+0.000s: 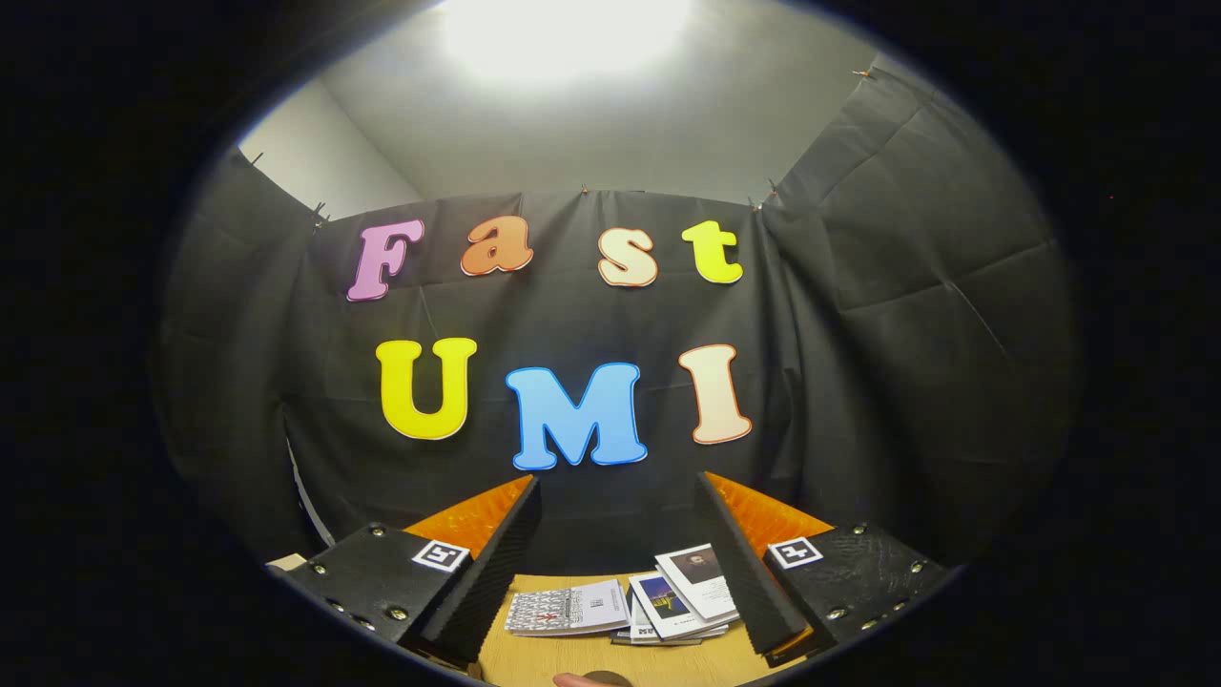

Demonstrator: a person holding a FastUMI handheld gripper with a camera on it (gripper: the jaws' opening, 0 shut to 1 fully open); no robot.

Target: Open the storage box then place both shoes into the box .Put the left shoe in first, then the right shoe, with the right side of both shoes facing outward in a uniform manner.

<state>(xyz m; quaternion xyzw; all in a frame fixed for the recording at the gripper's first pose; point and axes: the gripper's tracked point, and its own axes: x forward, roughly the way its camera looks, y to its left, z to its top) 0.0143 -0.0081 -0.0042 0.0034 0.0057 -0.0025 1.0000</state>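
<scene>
Claw (618, 572) spread wide, holding nothing, booklets (630, 606) lying between fingers

Clearance: open gap between the spread fingers (515, 563).
Booklets (630, 606) are stacked on the tabletop (563, 658) ahead.

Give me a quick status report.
Gripper open, holding nothing. Booklets on wooden table between the fingers. Nothing blocking ahead.

One gripper (618, 563) with two spread fingers, about four booklets (668, 603) and one table (534, 658).
</scene>
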